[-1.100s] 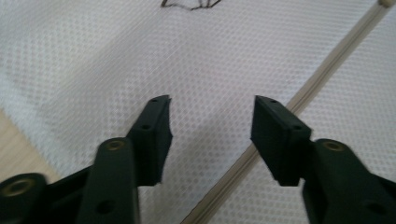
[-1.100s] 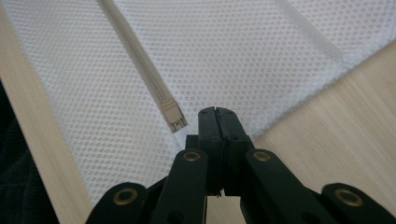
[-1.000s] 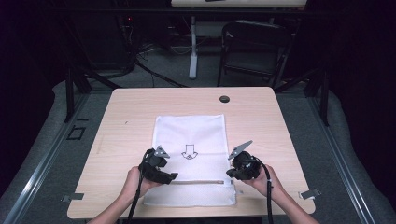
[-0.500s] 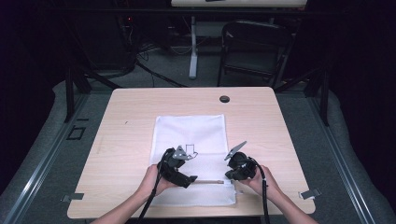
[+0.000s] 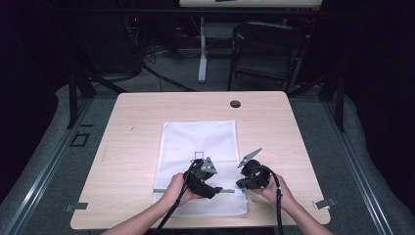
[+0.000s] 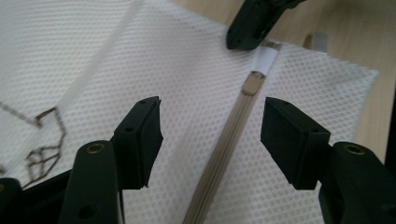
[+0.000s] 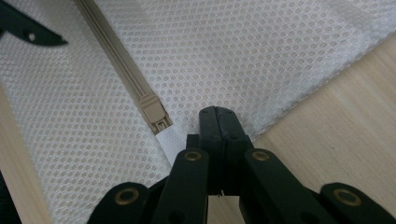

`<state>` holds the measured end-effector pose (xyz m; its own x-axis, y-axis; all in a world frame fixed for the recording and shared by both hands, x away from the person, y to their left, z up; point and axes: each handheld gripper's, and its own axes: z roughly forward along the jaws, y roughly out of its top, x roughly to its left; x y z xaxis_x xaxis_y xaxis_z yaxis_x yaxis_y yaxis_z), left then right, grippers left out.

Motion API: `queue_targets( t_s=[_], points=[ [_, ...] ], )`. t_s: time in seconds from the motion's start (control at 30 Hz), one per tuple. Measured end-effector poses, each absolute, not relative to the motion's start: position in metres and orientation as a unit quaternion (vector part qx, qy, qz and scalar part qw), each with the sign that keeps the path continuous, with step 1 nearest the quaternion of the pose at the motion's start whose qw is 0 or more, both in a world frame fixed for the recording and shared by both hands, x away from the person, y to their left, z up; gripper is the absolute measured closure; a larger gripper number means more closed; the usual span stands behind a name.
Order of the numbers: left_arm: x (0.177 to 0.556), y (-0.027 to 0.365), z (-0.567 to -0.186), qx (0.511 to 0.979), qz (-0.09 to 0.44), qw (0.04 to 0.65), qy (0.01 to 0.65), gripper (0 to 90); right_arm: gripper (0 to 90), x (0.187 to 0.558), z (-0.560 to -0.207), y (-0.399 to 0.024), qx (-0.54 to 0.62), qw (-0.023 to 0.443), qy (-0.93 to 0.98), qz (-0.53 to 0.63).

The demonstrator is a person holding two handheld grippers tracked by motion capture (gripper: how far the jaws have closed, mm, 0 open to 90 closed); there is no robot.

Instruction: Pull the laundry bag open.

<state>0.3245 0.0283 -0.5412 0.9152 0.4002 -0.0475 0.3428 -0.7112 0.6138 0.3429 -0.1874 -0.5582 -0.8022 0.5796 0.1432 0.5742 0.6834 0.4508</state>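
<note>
The white mesh laundry bag (image 5: 199,156) with a beige zipper (image 6: 231,140) lay flat on the light wooden table (image 5: 127,127), at its near middle. The left gripper (image 6: 210,135) hovered above the zipper line with its jaws released, one on each side. The right gripper (image 7: 218,122) had its jaws clenched together at the bag's edge, beside the beige zipper slider (image 7: 154,114); whether they pinched any fabric could not be told.

— What do you have behind your table (image 5: 147,112)?
— A dark room: a black folding chair (image 5: 266,51), a white table leg (image 5: 202,54), cables (image 5: 156,63) across your grey carpet (image 5: 54,161).
— And the tabletop?
— Pale wood, one dark grommet (image 5: 235,104).
</note>
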Motion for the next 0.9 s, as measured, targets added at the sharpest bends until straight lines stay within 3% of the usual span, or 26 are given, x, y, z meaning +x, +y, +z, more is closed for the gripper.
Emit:
queue_targets(
  t_s=[0.33, 0.6, 0.9],
  points=[
    [0.33, 0.007, -0.554, 0.929, 0.013, 0.328, 0.174, 58.1, 90.0, 0.34, -0.56, -0.187, 0.323, 0.01, 0.912, 0.254],
    [0.332, -0.005, -0.566, 0.935, -0.008, 0.319, 0.156, 63.0, 90.0, 0.34, -0.559, -0.187, 0.313, 0.013, 0.916, 0.25],
    [0.333, -0.005, -0.565, 0.932, -0.016, 0.332, 0.147, 79.3, 90.0, 0.339, -0.561, -0.188, 0.316, 0.015, 0.912, 0.261]
  ],
)
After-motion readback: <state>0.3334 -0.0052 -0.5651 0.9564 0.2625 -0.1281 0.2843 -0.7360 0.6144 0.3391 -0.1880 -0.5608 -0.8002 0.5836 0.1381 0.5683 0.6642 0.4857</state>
